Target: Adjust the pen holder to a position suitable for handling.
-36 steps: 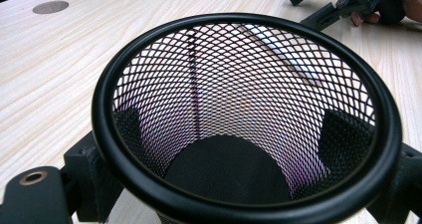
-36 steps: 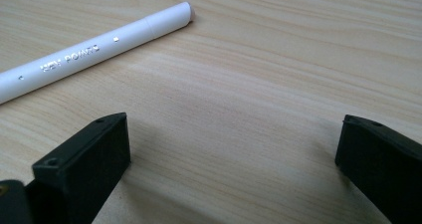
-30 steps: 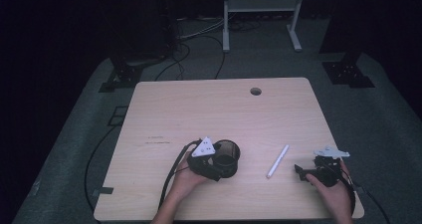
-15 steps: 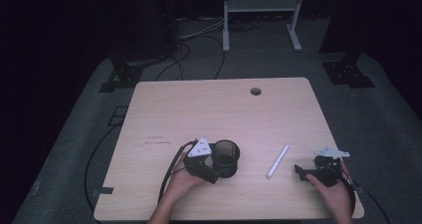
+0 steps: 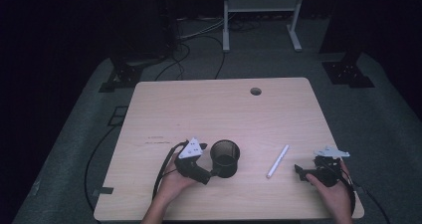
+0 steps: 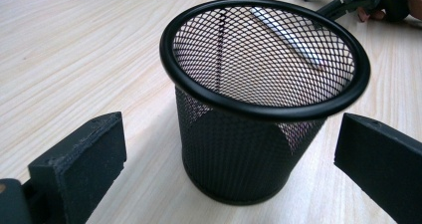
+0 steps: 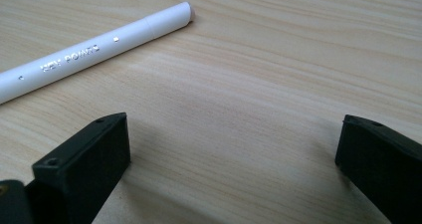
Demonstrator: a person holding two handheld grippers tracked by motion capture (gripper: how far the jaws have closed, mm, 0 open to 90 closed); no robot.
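Mesh cup (image 5: 225,157) mid-table btwn open left gripper (image 5: 211,174) jaws, untouched

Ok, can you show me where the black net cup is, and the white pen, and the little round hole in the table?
Black mesh cup (image 6: 239,149): left gripper view, on its side wall.
White pen (image 7: 94,47): right gripper view, on the barrel by the silver lettering.
Round hole (image 5: 256,91): high view, at its middle, near the table's far edge.
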